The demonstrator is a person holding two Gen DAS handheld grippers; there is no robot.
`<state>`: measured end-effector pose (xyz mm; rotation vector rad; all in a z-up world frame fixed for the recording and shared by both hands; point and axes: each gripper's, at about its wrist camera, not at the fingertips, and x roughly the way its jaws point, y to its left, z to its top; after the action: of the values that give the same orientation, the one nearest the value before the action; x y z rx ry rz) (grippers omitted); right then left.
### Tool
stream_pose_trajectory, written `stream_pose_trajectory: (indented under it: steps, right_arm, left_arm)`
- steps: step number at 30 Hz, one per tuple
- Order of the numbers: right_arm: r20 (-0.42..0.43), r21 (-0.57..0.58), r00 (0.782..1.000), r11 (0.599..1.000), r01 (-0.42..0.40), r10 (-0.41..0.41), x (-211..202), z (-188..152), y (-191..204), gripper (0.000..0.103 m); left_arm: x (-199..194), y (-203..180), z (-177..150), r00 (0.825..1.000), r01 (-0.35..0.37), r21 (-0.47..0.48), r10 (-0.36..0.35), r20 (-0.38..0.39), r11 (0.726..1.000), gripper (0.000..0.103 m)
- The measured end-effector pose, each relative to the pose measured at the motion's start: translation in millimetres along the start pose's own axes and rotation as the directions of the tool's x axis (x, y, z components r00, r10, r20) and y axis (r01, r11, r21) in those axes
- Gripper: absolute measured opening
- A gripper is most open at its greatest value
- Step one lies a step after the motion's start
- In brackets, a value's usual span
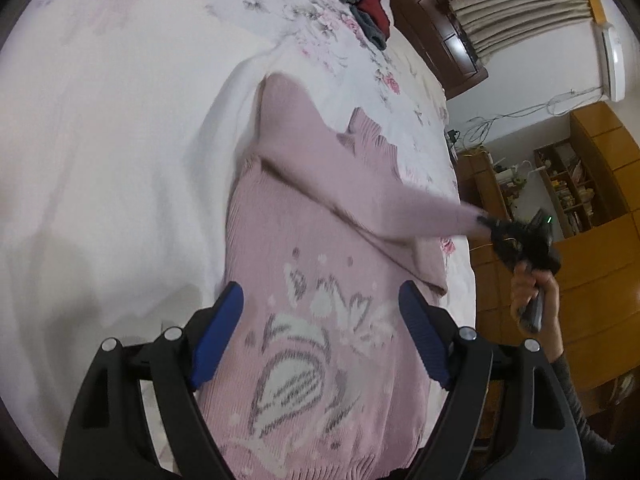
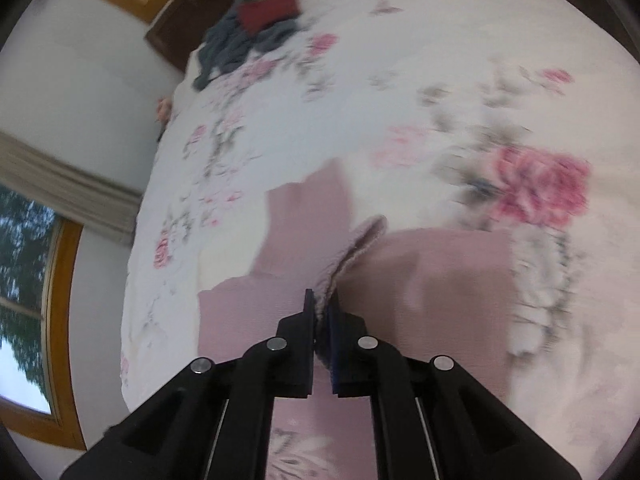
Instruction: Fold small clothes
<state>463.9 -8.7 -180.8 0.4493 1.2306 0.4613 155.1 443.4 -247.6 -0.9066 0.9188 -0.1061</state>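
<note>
- Pink knit sweater (image 1: 320, 320) spread on a bed under a floral bedspread (image 1: 120, 120), white-and-grey knitted motif facing up, ribbed collar (image 1: 372, 140) toward the far side.
- Left gripper (image 1: 320, 320) hovering above the sweater's lower body, blue-padded fingers (image 1: 218, 332) spread wide, gripping nothing.
- Right gripper (image 2: 321, 308) pinched shut on the cuff of a sleeve (image 1: 380, 208), sleeve lifted and stretched across the sweater's chest; a hand (image 1: 536, 292) seen on its handle in the left wrist view.
- Heap of grey and red clothes (image 2: 256, 36) near the bed's headboard end, well apart from the sweater.
</note>
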Motion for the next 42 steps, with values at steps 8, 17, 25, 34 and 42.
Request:
stream_pose_trajectory:
  steps: [8,17,25,34,42]
  right_arm:
    - [-0.047,0.11,0.999,0.994,0.004,0.001,15.7,-17.7,-87.8,0.006]
    - [-0.075,0.168,0.995,0.984,-0.054,0.068,46.1,-32.0,-130.1,0.006]
    - [0.061,0.181,0.98,0.963,-0.199,0.191,15.3,-24.7,-151.8,0.012]
    - [-0.05,0.191,0.978,0.963,-0.189,0.201,70.7,-12.2,-156.4,0.0]
    - [-0.172,0.061,0.949,0.964,-0.258,0.264,56.8,-47.6,-135.4,0.004]
  left_arm:
    - [27.5,-21.9,40.5,1.0,-0.004,0.05,0.005,-0.021,0.999,0.079]
    - [83.7,-30.8,103.8,0.997,0.005,0.055,-0.001,-0.075,0.998,0.079]
    - [143.2,-11.6,161.7,0.992,0.041,-0.004,-0.041,-0.119,0.999,0.079]
    - [170.0,32.0,175.3,0.988,-0.032,-0.122,0.013,-0.155,0.992,0.068]
    - [150.6,5.8,129.7,0.938,0.145,0.019,-0.131,-0.32,0.989,0.067]
